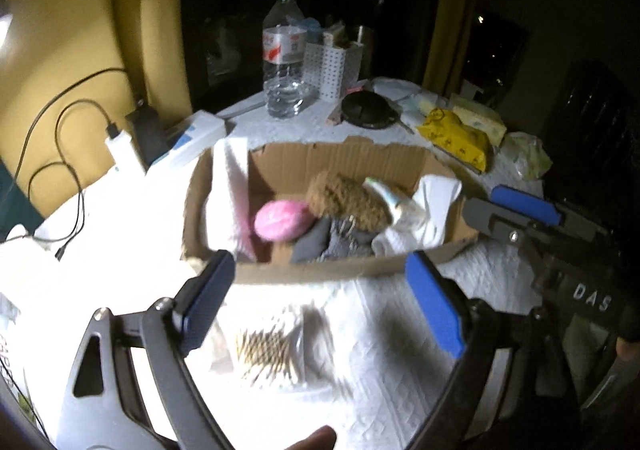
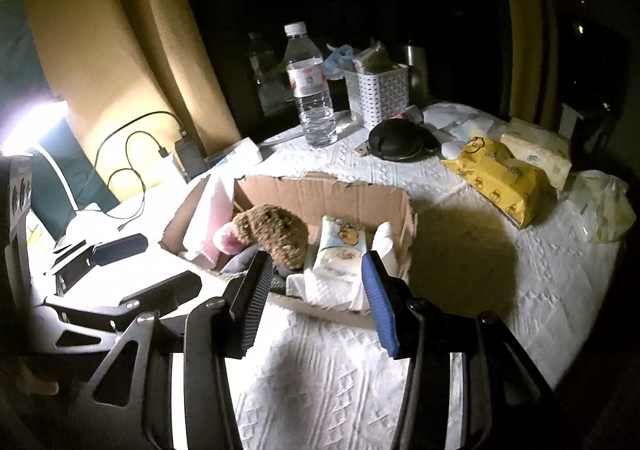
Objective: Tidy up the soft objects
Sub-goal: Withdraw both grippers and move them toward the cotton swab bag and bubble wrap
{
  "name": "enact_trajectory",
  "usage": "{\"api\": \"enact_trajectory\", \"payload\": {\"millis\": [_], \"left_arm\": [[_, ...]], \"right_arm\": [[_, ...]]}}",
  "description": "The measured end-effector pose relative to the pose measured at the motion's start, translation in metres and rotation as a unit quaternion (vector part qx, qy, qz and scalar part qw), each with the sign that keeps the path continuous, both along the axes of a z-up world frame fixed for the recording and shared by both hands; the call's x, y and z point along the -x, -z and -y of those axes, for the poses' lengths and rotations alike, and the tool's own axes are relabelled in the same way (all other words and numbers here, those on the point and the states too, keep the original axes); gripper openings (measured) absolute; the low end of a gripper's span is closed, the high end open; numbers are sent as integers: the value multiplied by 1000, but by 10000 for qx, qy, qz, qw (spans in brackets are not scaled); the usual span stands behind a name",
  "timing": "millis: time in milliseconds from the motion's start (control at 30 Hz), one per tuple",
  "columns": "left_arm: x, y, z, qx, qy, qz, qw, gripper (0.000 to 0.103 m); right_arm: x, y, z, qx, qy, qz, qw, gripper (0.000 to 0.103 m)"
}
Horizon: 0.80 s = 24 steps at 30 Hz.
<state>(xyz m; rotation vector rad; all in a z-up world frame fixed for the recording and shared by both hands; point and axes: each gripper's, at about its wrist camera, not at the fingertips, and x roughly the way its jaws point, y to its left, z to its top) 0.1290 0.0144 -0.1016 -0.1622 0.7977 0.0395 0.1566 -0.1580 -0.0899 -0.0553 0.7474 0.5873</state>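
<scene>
1. Left gripper (image 1: 320, 302) wide, empty, above the bag (image 1: 272, 350) near the box (image 1: 320, 274), likely next pick.
2. Right gripper (image 2: 316, 298) wide, empty, at the box's near edge.
3. Soft items sit in box: plush (image 1: 348, 202), pink ball (image 1: 282, 220).

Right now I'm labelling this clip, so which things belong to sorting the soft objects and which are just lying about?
Job: cardboard box, brown plush, pink pouch, grey cloth, white cloth, tissue pack.

Lying about: water bottle, white basket, yellow wipes pack, black round case, charger cable.
</scene>
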Motion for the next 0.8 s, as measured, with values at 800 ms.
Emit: {"api": "enact_trajectory", "payload": {"millis": [800], "left_arm": [[74, 30, -50, 88, -437, -250, 9987, 89]], "right_arm": [[51, 32, -50, 197, -379, -358, 9984, 49]]}}
